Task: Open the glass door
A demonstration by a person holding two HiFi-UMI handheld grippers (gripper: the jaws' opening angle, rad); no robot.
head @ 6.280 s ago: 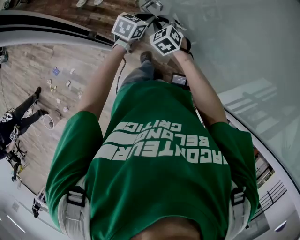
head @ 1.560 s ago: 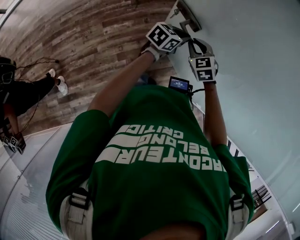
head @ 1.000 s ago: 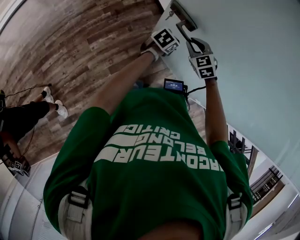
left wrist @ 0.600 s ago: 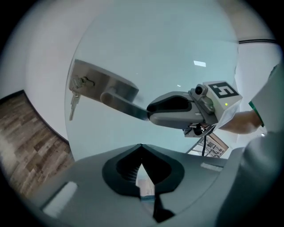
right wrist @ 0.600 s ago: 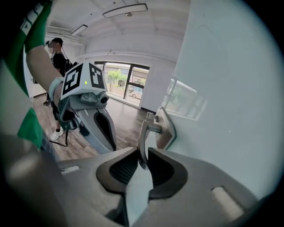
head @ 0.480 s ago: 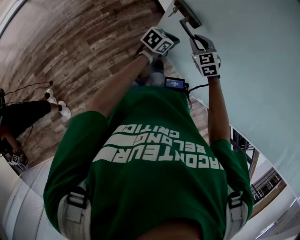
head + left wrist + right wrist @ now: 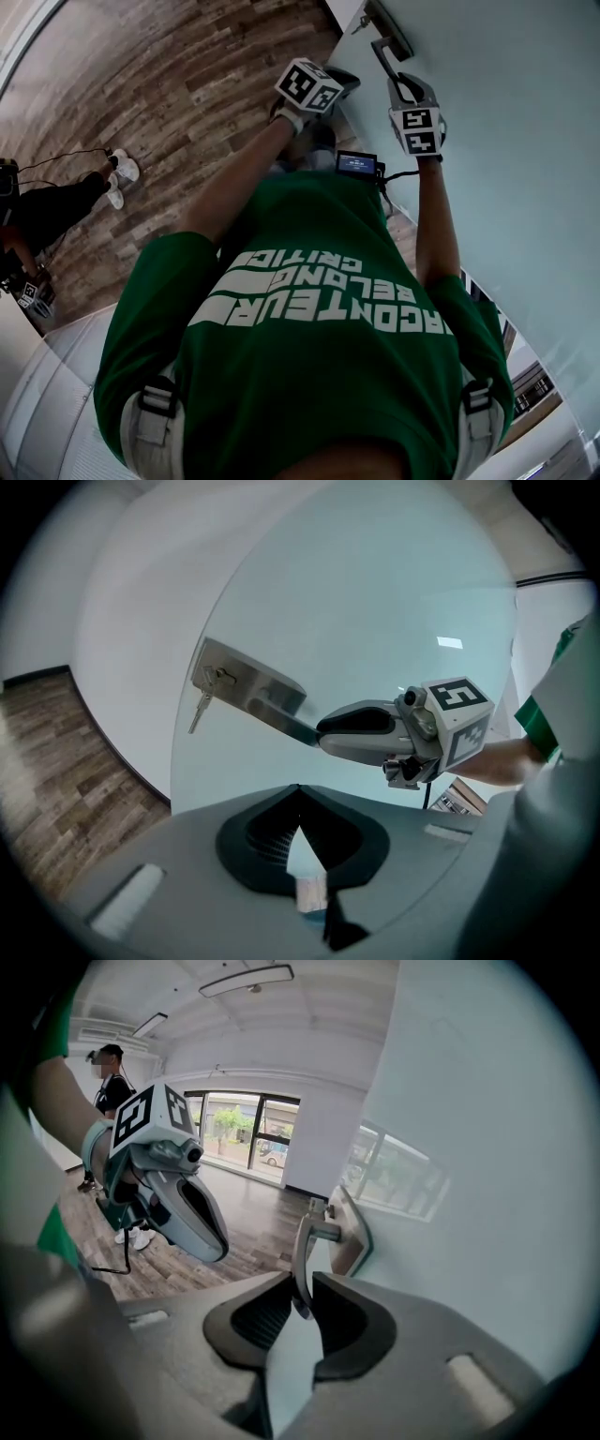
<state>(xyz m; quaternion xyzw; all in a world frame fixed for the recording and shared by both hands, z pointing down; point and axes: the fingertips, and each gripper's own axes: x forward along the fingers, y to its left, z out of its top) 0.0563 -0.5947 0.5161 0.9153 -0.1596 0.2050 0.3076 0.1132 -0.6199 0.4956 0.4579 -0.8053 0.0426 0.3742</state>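
The glass door (image 7: 506, 122) fills the right of the head view. Its metal lever handle (image 7: 382, 49) juts from a lock plate (image 7: 246, 688) with a key (image 7: 199, 710) hanging in it. My right gripper (image 7: 401, 80) is shut on the lever's free end; in the right gripper view the lever (image 7: 302, 1241) runs down between the jaws of the right gripper (image 7: 298, 1288). My left gripper (image 7: 336, 79) hovers just left of the door edge, and its view shows the left gripper (image 7: 298, 794) shut with nothing in it, facing the right gripper (image 7: 323, 731).
Wood plank floor (image 7: 187, 84) spreads to the left. Another person (image 7: 56, 197) stands at the far left, and the same person (image 7: 111, 1082) shows in the right gripper view. A small screen device (image 7: 357, 165) hangs at my chest. Windows (image 7: 244, 1129) line the far wall.
The right gripper stays on the lever. The left gripper has drifted slightly left, away from the door edge. The person at the left has shifted in view.
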